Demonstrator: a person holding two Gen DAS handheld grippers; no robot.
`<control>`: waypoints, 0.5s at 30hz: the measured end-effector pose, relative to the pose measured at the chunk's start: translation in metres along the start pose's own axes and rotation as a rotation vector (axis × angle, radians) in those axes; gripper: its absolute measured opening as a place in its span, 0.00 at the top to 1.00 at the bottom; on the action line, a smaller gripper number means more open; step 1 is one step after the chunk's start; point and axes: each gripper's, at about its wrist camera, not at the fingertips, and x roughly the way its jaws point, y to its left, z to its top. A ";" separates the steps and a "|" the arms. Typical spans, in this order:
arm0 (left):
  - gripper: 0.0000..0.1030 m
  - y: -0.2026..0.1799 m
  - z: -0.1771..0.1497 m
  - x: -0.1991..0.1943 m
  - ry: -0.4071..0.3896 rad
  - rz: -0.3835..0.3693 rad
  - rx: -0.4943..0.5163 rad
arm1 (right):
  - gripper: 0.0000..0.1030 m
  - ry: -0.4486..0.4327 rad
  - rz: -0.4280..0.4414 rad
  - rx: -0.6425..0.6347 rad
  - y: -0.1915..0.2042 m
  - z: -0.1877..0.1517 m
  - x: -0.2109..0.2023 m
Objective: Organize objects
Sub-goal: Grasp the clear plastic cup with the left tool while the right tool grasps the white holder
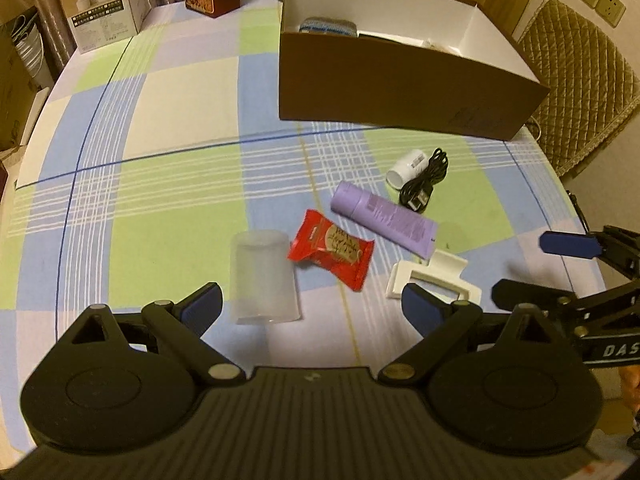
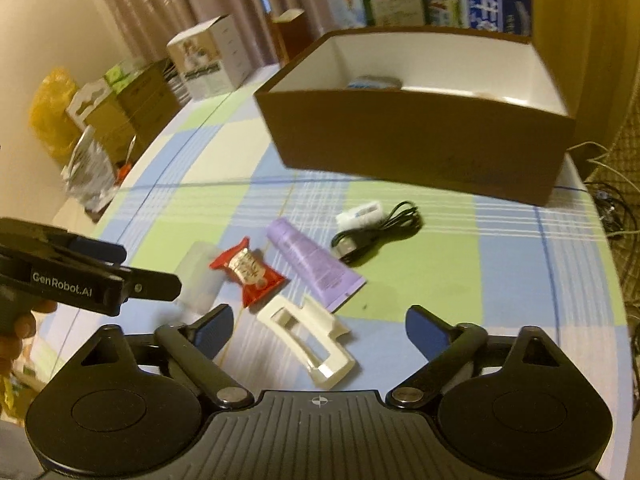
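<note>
Purple tube [image 1: 384, 218] lies diagonal, cap probably toward box [image 1: 400, 88]; both grippers' jaws apart, empty.

Frosted plastic cup [image 1: 266, 276], glossy red foil packet [image 1: 331, 254], matt brown cardboard box [image 1: 400, 92], checked cloth [image 1: 160, 208].

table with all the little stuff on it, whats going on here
A person is tidying small items on a checked tablecloth, a two-finger tool in each hand. The left tool is open and empty, with an upturned clear cup between its fingers. The right tool is open and empty over a white hair clip. A red snack packet, purple tube, white bottle and black cable lie loose. The brown box behind already holds a few items.
</note>
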 end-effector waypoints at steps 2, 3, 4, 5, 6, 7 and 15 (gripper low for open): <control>0.08 0.001 -0.002 0.004 0.005 0.003 -0.001 | 0.21 0.018 0.005 -0.030 0.004 -0.002 0.008; 0.08 0.002 -0.003 0.006 0.008 0.007 -0.001 | 0.22 0.030 0.000 -0.055 0.007 -0.003 0.013; 0.08 0.003 -0.003 0.008 0.011 0.011 -0.001 | 0.24 0.037 -0.007 -0.076 0.009 -0.004 0.017; 0.08 0.004 -0.004 0.010 0.012 0.013 -0.001 | 0.27 0.040 -0.009 -0.097 0.011 -0.005 0.021; 0.08 0.004 -0.005 0.012 0.014 0.013 -0.001 | 0.28 0.044 -0.006 -0.110 0.012 -0.006 0.025; 0.08 0.005 -0.006 0.014 0.018 0.015 -0.001 | 0.30 0.052 -0.004 -0.118 0.013 -0.007 0.029; 0.08 0.011 -0.010 0.025 0.042 0.023 -0.012 | 0.34 0.086 -0.003 -0.188 0.019 -0.011 0.052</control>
